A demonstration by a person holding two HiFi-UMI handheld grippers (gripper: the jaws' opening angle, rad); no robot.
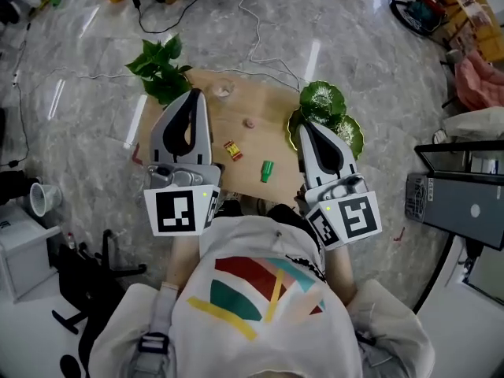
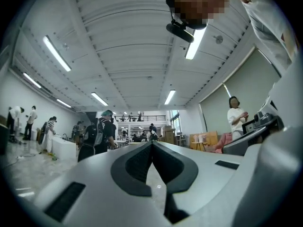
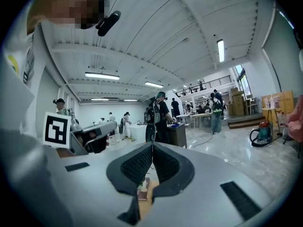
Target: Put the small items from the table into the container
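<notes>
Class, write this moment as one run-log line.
left claw: shut, empty | right claw: shut, empty | green item, red-yellow item: on table

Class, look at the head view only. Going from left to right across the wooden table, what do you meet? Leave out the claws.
leafy plant → red-and-yellow packet → small pink item → small green item → green leaf-shaped dish
</notes>
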